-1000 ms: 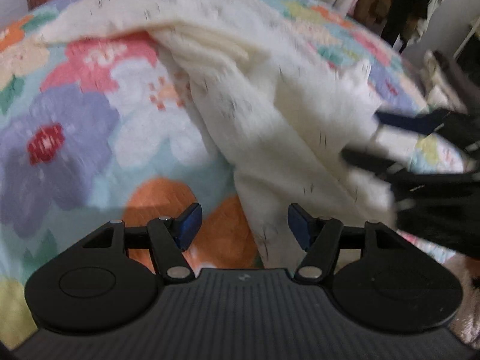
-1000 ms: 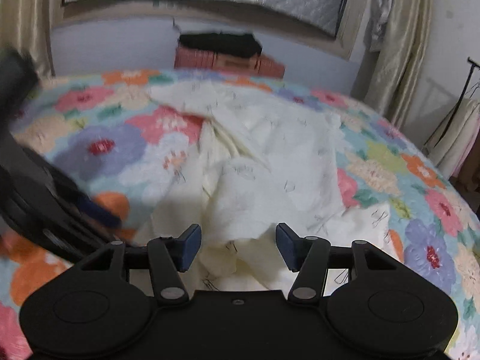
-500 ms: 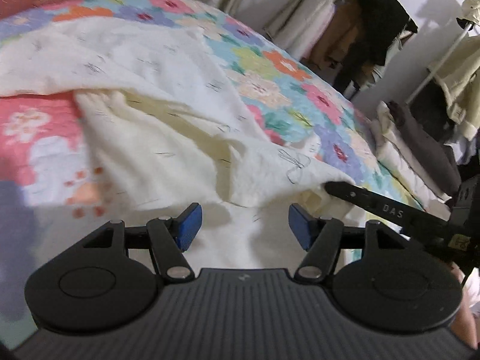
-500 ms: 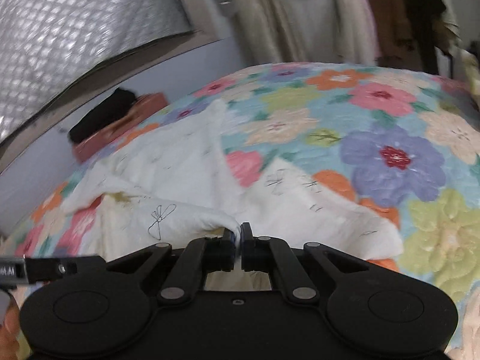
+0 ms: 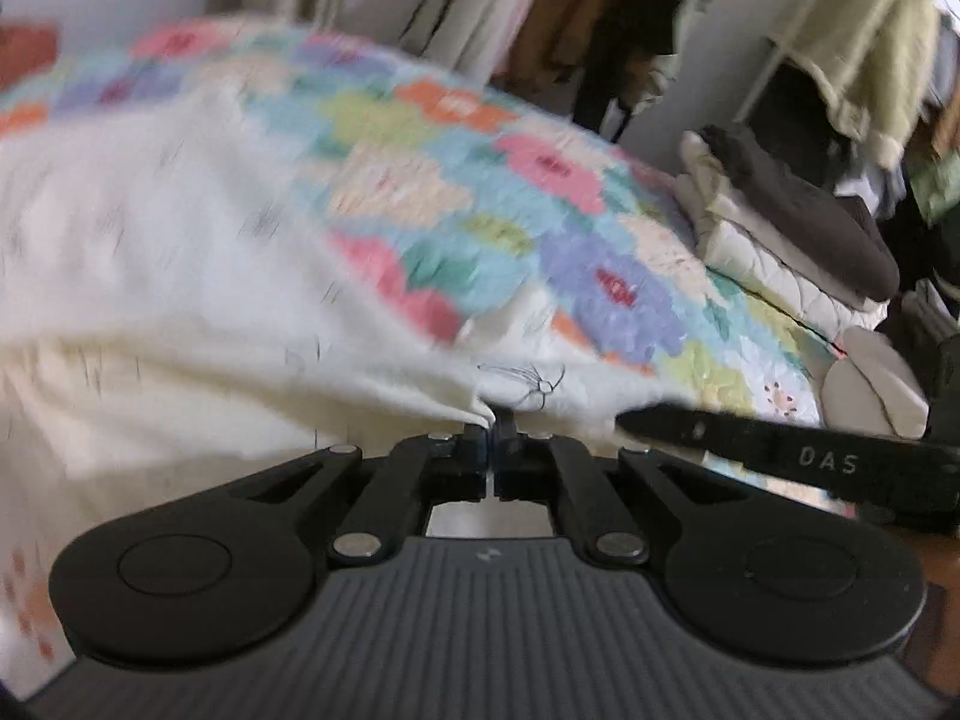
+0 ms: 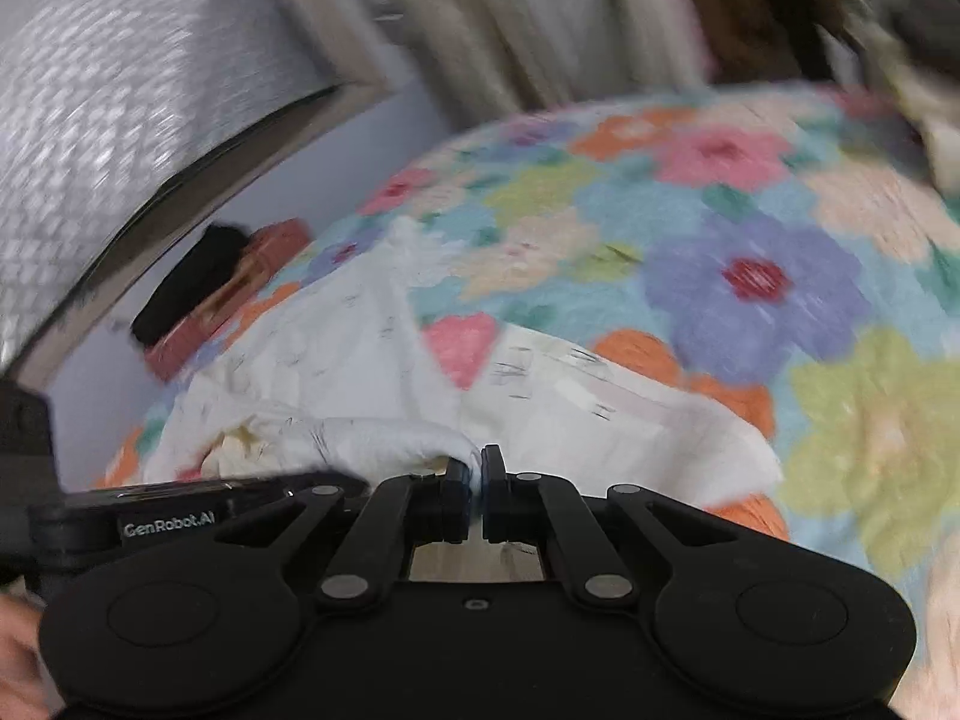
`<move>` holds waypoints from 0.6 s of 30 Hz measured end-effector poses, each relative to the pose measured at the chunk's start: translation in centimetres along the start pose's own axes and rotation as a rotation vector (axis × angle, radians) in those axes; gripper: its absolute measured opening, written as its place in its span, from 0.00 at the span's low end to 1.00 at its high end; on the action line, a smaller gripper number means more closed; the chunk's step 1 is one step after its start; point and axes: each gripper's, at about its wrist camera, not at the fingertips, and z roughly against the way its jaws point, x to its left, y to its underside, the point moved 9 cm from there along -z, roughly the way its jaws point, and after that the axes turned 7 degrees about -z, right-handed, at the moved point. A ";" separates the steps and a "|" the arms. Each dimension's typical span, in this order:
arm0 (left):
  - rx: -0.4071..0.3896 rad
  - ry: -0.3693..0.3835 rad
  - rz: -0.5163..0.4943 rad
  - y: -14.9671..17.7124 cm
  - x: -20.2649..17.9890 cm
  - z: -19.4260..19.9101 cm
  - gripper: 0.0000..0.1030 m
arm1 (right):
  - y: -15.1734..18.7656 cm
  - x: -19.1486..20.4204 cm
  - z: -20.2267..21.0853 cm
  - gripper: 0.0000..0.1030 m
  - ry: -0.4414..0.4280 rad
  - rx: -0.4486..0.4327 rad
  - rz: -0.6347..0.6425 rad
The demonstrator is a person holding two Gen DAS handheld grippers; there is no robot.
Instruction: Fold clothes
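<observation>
A cream-white garment (image 5: 180,276) with small dark line prints lies spread on a floral bedspread (image 5: 480,180). My left gripper (image 5: 493,420) is shut on a pinched edge of the garment. My right gripper (image 6: 474,462) is shut on another bunched edge of the same garment (image 6: 360,372). The right gripper's body shows at the right of the left wrist view (image 5: 780,456). The left gripper's body shows at the left of the right wrist view (image 6: 180,510). The two grippers are close side by side.
A stack of folded bedding with a dark cloth on top (image 5: 798,240) lies at the bed's far right. Clothes hang on a rack (image 5: 852,48) behind. A black and red bundle (image 6: 222,276) sits by the wall under a quilted window cover (image 6: 120,90).
The left gripper has closed on the garment's edge since half a second ago. The right gripper closed on the garment earlier and still holds it. Both views have swung, with motion blur.
</observation>
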 end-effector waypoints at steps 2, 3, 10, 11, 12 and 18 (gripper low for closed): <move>-0.006 -0.010 -0.037 -1.5 -0.8 -0.9 0.01 | -0.6 -0.9 -0.2 0.03 -0.003 -0.012 -0.071; 0.002 -0.005 -0.039 -2.1 -1.1 -1.6 0.01 | -0.8 -1.2 -0.3 0.03 0.025 -0.018 -0.068; 0.163 0.001 -0.022 -2.1 -1.4 -7.9 0.01 | -0.8 -4.1 -2.1 0.03 0.184 -0.002 -0.049; 0.165 -0.004 -0.038 -2.1 -1.7 -8.0 0.01 | -0.9 -4.5 -1.9 0.04 0.185 -0.006 -0.060; 0.167 -0.009 -0.054 -2.1 -1.9 -8.1 0.01 | -1.2 -4.9 -1.4 0.04 0.201 -0.021 -0.067; 0.178 -0.004 -0.040 -2.5 -1.5 -8.0 0.02 | -2.0 -6.4 1.3 0.14 0.275 -0.084 -0.031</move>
